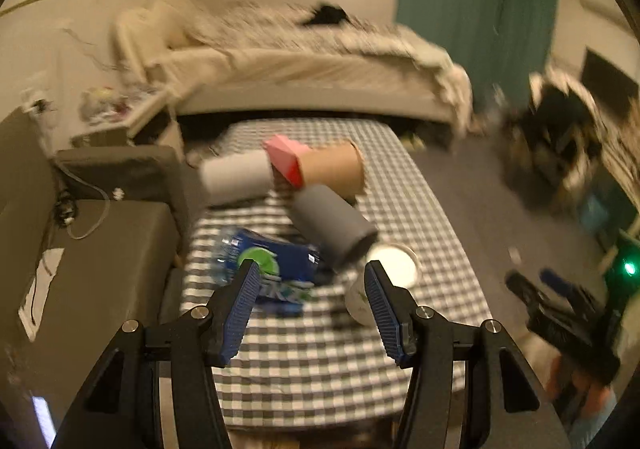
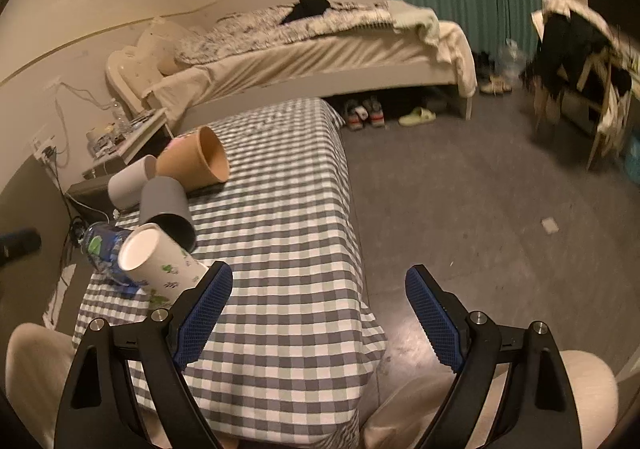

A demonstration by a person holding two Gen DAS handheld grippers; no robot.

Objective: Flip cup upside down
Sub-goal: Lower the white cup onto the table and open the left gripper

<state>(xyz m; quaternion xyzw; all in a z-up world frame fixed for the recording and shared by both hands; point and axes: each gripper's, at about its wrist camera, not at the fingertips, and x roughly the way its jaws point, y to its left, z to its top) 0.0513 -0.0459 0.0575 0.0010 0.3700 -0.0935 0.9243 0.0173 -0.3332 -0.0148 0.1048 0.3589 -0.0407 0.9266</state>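
Several cups lie on their sides on the checked tablecloth [image 2: 288,217]. A white cup with green leaf prints [image 2: 160,265] lies nearest, its mouth toward the camera; it also shows in the left wrist view [image 1: 394,261]. Behind it lie a dark grey cup [image 2: 166,209], a light grey cup [image 2: 126,181] and a brown paper cup [image 2: 196,161]. My left gripper [image 1: 310,281] is open and empty, above the table just short of the white cup. My right gripper [image 2: 318,285] is open and empty, over the table's right edge, with the white cup beside its left finger.
A crushed blue-labelled plastic bottle [image 1: 264,265] lies left of the white cup. A pink box [image 1: 286,159] sits between the far cups. A bed [image 2: 320,49] stands behind the table, with shoes [image 2: 364,113] under it. Grey floor [image 2: 480,209] lies to the right. A chair with clothes [image 2: 580,61] stands at far right.
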